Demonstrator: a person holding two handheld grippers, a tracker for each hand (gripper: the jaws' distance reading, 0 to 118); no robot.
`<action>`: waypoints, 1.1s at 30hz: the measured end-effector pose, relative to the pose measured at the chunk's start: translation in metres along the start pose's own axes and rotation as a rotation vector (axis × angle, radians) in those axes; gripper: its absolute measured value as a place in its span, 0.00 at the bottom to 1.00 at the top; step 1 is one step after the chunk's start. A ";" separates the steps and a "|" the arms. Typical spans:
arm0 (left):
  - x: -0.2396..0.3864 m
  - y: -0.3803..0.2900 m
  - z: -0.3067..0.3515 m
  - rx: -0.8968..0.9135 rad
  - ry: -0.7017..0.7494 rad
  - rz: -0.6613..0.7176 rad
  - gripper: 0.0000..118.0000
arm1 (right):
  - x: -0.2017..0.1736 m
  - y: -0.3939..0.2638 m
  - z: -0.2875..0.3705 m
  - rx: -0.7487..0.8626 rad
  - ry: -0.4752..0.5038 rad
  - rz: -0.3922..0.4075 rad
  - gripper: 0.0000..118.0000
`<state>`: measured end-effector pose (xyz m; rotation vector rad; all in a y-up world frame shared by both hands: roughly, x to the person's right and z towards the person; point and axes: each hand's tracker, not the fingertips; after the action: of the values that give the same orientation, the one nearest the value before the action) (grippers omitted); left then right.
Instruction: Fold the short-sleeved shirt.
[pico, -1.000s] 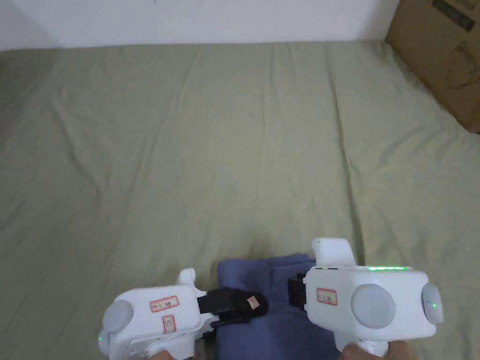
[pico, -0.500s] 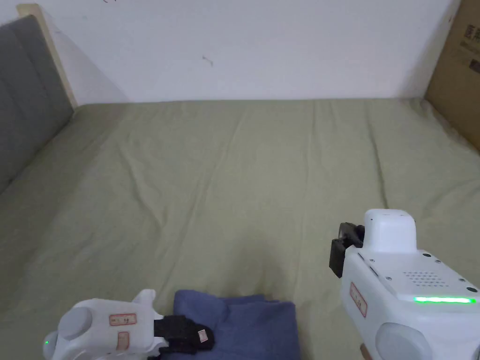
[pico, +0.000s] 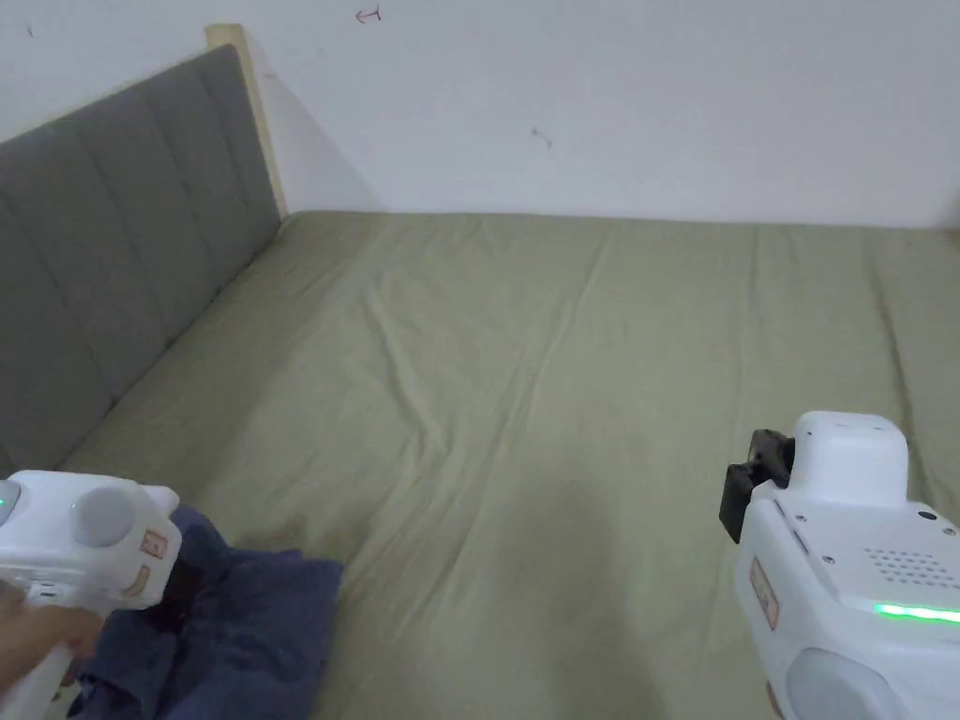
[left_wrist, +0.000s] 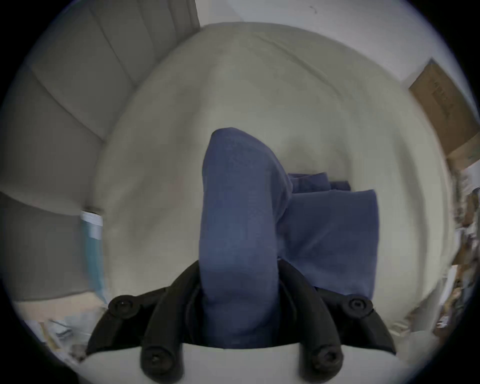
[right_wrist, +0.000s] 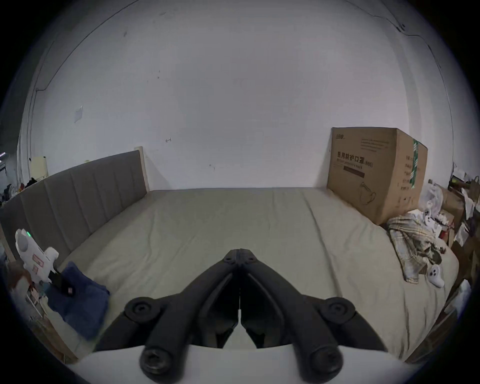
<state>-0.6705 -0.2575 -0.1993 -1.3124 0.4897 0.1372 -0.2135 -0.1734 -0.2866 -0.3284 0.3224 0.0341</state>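
Item 1: short-sleeved shirt (pico: 244, 628), dark blue. Now a folded bundle at the near left corner of the bed (pico: 562, 394), close to the headboard (pico: 112, 281); a second ago it lay folded directly in front of the person, between both tools. In the left gripper view one thick fold rises up between the jaws while the rest of the stack lies flat on the sheet beyond.

Item 2: left gripper (left_wrist: 237, 298). Both jaws press on the raised fold of the shirt, held apart only by the cloth's thickness. Has carried the bundle out to the left since the earlier pictures.

Item 3: right gripper (right_wrist: 239, 285). Jaws fully together, tips touching, nothing between them. Has lifted off the shirt and hangs over bare sheet, well apart from it.

Item 4: cardboard box (right_wrist: 376, 174), far right of the bed; plaid garment (right_wrist: 413, 246) crumpled near it. Neither touched.

Assessment: folding looks complete; the step in hand appears to be setting the bundle aside. One-sided hold risks the layers slipping open before release.
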 end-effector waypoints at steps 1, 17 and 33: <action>0.000 0.001 -0.003 0.000 0.080 -0.023 0.20 | 0.000 -0.002 0.000 -0.002 0.000 0.009 0.00; 0.066 -0.020 0.042 0.207 0.102 -0.062 0.88 | 0.018 -0.009 0.006 -0.070 0.027 0.022 0.00; 0.219 -0.100 0.182 0.622 -0.241 -0.003 0.00 | 0.087 0.016 0.058 -0.009 -0.030 -0.044 0.00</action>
<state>-0.3904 -0.1494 -0.1707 -0.6756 0.2884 0.1249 -0.1147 -0.1416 -0.2675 -0.3440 0.2851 -0.0026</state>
